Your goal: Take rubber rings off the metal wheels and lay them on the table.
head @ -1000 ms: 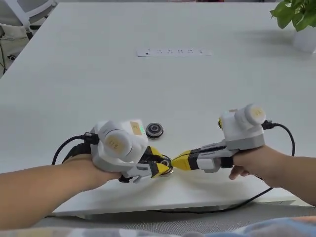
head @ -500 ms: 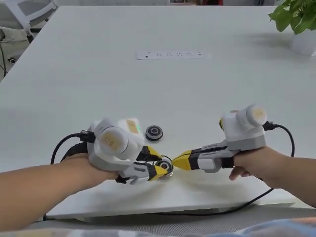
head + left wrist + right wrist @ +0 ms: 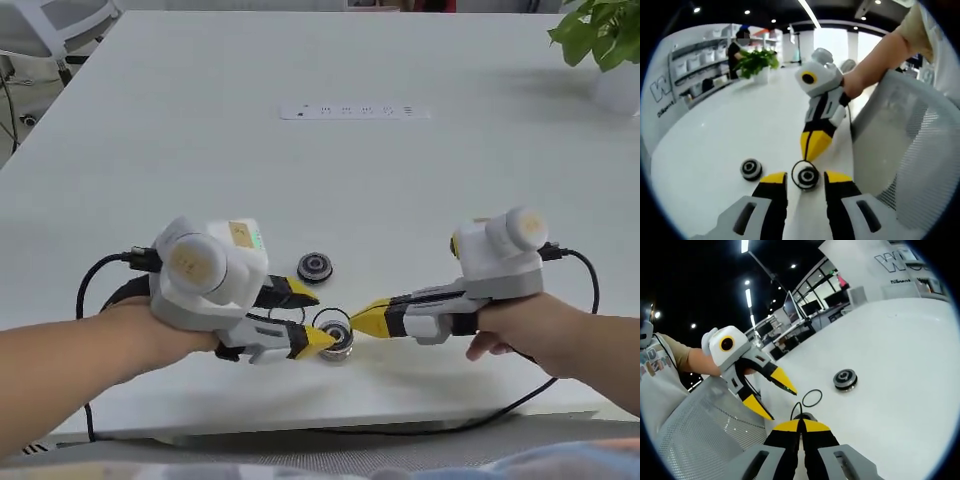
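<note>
Two tools meet tip to tip low on the white tabletop (image 3: 300, 180) in the head view. The left tool (image 3: 313, 318) points toward 3 o'clock with its jaws spread apart, one on either side of the near wheel (image 3: 337, 340). In the left gripper view that wheel (image 3: 806, 177) sits in the gap between the jaws, with a sliver of space on both sides. At 12 o'clock from the left tool's tip lies the far wheel (image 3: 315, 267), flat on the tabletop with its hub upward. It has a dark rim round a paler centre and is apart from both tools. The rubber ring (image 3: 330, 318) is a thin black loop tilted up over the near wheel. Its long axis runs from 9 to 3 o'clock between the two tool tips. The right tool (image 3: 358, 321) points toward 9 o'clock, its jaws pressed together on the ring's right edge. At 12 o'clock, well apart, lies a white power strip (image 3: 355, 111).
</note>
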